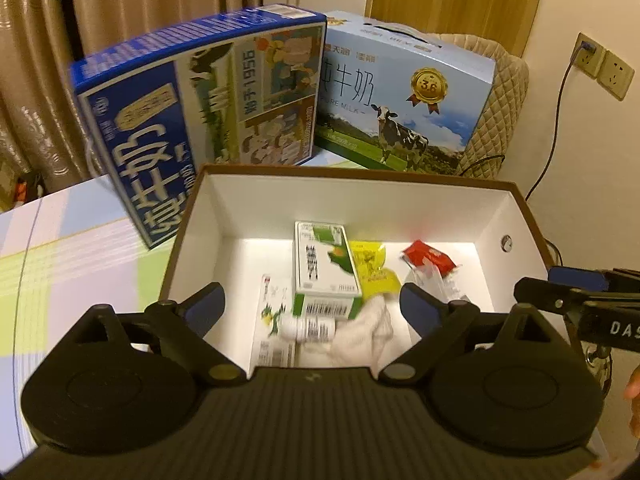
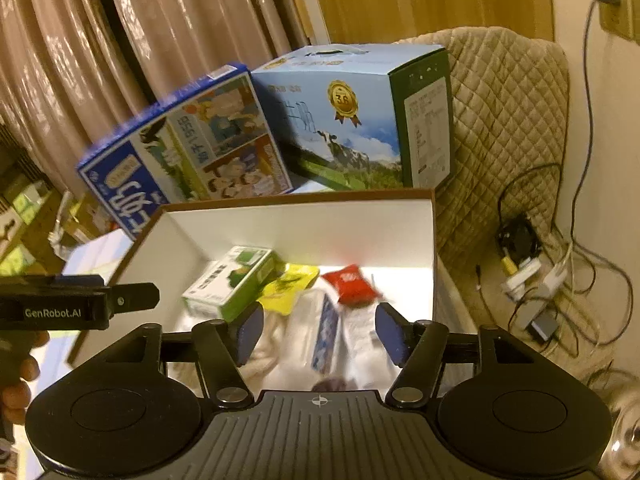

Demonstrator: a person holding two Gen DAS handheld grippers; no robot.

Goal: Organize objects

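Curtains hang at the far left, and before them the dark blue milk carton (image 1: pixel 192 120) leans tilted on the bench (image 1: pixel 72 240), its long axis running from near-left up to far-right; we judge it is only parked there, out of the way. Beside it stands the light blue milk carton (image 1: pixel 404 96), upright. In front lies the open white box (image 1: pixel 304 200), where we collect the small things. Inside, the green and white carton (image 1: pixel 324 268) lies flat, long axis pointing away from us toward the back wall; right of it are a yellow packet (image 1: pixel 370 266) and a red packet (image 1: pixel 428 258), with a white cloth (image 1: pixel 372 326) nearer. Our left hand-held gripper (image 1: pixel 312 304) hovers over the box with fingers apart, holding nothing. The right hand-held gripper (image 2: pixel 318 330) is likewise apart and empty above the box.
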